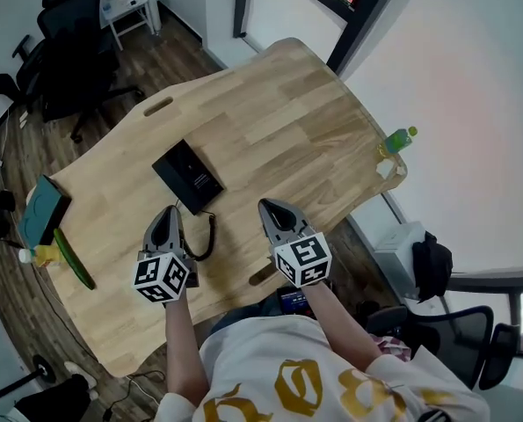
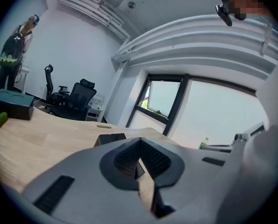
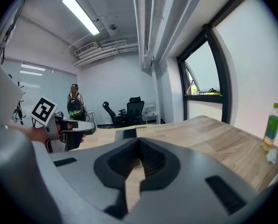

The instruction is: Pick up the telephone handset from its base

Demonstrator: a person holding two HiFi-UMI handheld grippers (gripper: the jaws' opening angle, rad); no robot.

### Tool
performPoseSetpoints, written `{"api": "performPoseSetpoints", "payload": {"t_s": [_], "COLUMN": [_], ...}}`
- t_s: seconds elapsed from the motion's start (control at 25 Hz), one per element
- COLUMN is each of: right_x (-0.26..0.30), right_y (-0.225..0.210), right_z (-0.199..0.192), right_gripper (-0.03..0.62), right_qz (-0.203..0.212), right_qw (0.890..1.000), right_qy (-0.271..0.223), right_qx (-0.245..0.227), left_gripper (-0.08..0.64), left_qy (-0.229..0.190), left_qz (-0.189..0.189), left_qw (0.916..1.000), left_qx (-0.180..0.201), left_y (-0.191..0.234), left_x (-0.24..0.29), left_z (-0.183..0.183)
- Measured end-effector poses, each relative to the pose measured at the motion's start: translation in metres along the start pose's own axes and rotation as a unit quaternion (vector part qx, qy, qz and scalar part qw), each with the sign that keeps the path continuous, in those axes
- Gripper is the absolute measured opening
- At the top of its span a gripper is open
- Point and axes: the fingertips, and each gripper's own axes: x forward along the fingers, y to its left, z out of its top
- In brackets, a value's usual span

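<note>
A black telephone (image 1: 187, 176) lies on the wooden table (image 1: 279, 121), its handset resting on the base. Its coiled cord (image 1: 205, 236) curls toward the near edge. My left gripper (image 1: 167, 213) hovers just in front of the phone, beside the cord, with its jaws shut and empty. My right gripper (image 1: 271, 206) hovers to the right of the phone, also shut on nothing. The phone (image 2: 111, 137) shows low beyond the left gripper (image 2: 139, 141) in the left gripper view. In the right gripper view the phone (image 3: 125, 133) lies ahead of the right gripper (image 3: 139, 141).
A green bottle (image 1: 399, 139) stands at the table's right edge. A teal box (image 1: 43, 209), a long green object (image 1: 72, 258) and a small yellow bottle (image 1: 41, 255) sit at the left end. Black office chairs (image 1: 68, 51) stand beyond the table. A person (image 3: 74, 107) stands far back.
</note>
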Motion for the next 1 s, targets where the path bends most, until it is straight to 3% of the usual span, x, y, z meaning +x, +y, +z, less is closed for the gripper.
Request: {"api": "performPoseSetpoints", "payload": {"t_s": [0.4, 0.72, 1.0], "right_x": [0.014, 0.032, 0.051], "right_y": [0.004, 0.009, 0.010], "right_z": [0.015, 0.019, 0.022], "right_gripper": [0.005, 0.005, 0.005], "right_qz": [0.000, 0.025, 0.047], "right_qw": [1.000, 0.999, 0.999], "right_qy": [-0.017, -0.015, -0.015], "right_qx": [-0.014, -0.028, 0.008], "left_gripper": [0.005, 0.005, 0.005], "left_qy": [-0.010, -0.021, -0.004], "left_qz": [0.017, 0.044, 0.057], "left_qw": [0.9997, 0.9987, 0.9983], "left_qx": [-0.014, -0.015, -0.014], "left_y": [0.021, 0.032, 0.041], "left_x": [-0.005, -0.006, 0.003], "left_z": [0.013, 0.014, 0.006]}}
